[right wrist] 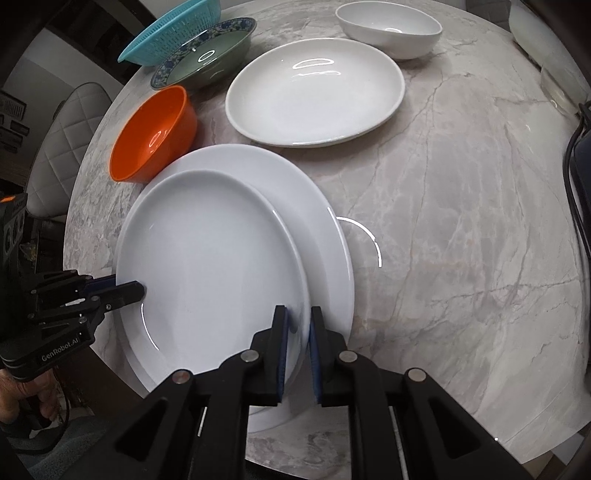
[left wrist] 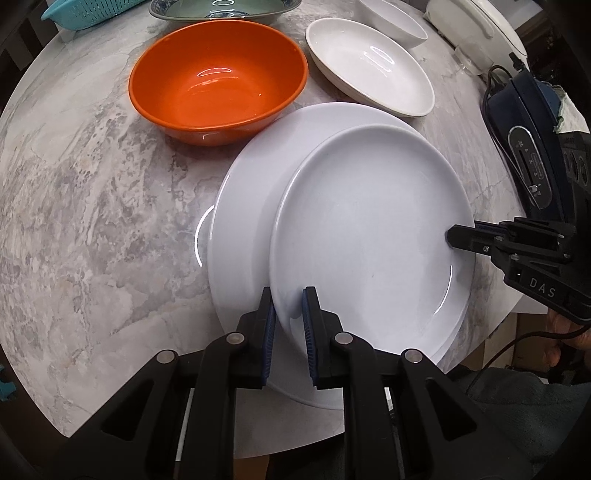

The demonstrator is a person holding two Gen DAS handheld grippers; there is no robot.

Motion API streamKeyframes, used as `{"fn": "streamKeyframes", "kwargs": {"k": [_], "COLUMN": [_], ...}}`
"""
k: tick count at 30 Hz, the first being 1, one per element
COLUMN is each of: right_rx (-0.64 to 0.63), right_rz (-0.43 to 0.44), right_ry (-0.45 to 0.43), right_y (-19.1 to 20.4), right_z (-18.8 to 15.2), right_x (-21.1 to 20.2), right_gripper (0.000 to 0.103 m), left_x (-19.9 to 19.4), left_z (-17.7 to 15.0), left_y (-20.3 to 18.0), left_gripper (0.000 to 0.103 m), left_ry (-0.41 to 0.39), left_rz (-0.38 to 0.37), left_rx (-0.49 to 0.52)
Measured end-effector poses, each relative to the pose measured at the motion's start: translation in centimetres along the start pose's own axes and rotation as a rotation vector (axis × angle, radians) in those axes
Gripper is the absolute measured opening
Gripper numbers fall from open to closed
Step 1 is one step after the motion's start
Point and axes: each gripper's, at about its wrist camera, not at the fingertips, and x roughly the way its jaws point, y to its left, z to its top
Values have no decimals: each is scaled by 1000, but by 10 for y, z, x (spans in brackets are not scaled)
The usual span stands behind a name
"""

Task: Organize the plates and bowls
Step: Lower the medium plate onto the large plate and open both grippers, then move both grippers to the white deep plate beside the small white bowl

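**Two grippers clamp one white plate above a larger one**

At the centre of the left wrist view, a smaller white plate (left wrist: 369, 236) lies tilted over a larger white plate (left wrist: 243, 206), which rests on the marble table (left wrist: 85, 206). The left gripper (left wrist: 289, 325) straddles the smaller plate's near rim at lower centre, its jaws pinching that rim between blue pads. At the right edge of the frame, the right gripper (left wrist: 452, 238) bites the same plate's far rim, one finger on top; in its own view its jaws likewise squeeze the rim.

In the upper left stands an orange bowl (left wrist: 218, 77), close to the larger plate. Upper right holds a shallow white dish (left wrist: 369, 66), with a white bowl (left wrist: 395, 18) behind it. Along the top edge sit a blue-patterned bowl (left wrist: 221, 11) and a teal colander (left wrist: 88, 13).
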Motion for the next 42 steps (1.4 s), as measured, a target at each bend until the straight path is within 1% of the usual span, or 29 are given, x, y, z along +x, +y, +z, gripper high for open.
{"fn": "streamKeyframes", "kwargs": {"k": [3,4,5,6,8,10,11,13,15,16,17,18,20,21,23,24,25,27,29,31,32,33,34,37,38,40,42], "right_rx": [-51,-68,-81,-92,-105,-109,-112,-109,-96,-87,-78,-64,-14,15,74,100,124,172,210,230,229,231,237,247,239,214,208], "right_rz": [-37,-49,-61,-69,-77,-74,-74,-69,-60,-58,-49,-37,12,41,80,99,116,152,206,255,277,296,310,384,392,389,400], "right_ry": [-3,-5,-7,-9,-11,-21,-24,-30,-52,-71,-92,-114,-169,-198,-254,-273,-284,-299,-298,-300,-307,-306,-296,-269,-262,-245,-228], "right_y": [8,11,13,15,18,20,20,19,15,12,4,-1,-16,-25,-45,-56,-67,-86,-103,-114,-119,-124,-129,-140,-142,-145,-148], "right_z": [-1,-2,-3,-3,-3,-4,-4,-4,-3,-3,-4,-3,3,5,15,21,27,41,56,68,74,80,87,102,106,117,122], "right_x": [1,2,2,3,4,4,4,2,-5,-12,-22,-29,-48,-57,-74,-81,-86,-92,-92,-88,-86,-83,-80,-68,-65,-57,-50], "right_gripper": [15,15,15,16,18,22,24,32,53,57,64,71,78,80,80,80,80,80,79,71,64,59,58,58,57,52,49], "left_x": [-2,-4,-5,-7,-13,-16,-17,-23,-36,-45,-52,-59,-72,-78,-90,-96,-99,-97,-92,-81,-74,-65,-56,-36,-27,-12,-1], "left_z": [-2,-3,-4,-4,-4,-2,-1,1,3,4,7,13,29,40,66,82,97,130,159,188,200,208,214,223,223,223,225], "left_y": [0,3,4,4,3,-2,-3,0,4,5,7,8,13,15,14,12,10,-1,-7,-11,-12,-14,-14,-18,-18,-18,-17], "left_gripper": [17,21,28,32,59,68,69,69,70,74,75,75,75,75,75,75,75,75,75,75,74,73,73,72,65,60,60], "left_ry": [-24,-32,-42,-58,-94,-114,-119,-124,-150,-166,-182,-193,-211,-224,-260,-279,-280,-250,-212,-191,-181,-159,-142,-108,-100,-68,-52], "left_rz": [-3,-9,-17,-18,-26,-15,-9,-8,-6,-1,1,-14,-94,-135,-188,-198,-194,-183,-188,-185,-175,-169,-173,-187,-185,-202,-201], "left_rx": [2,3,3,2,9,27,28,14,1,0,-1,-5,-23,-32,-21,-4,17,54,60,41,31,20,10,12,16,4,-9]}}
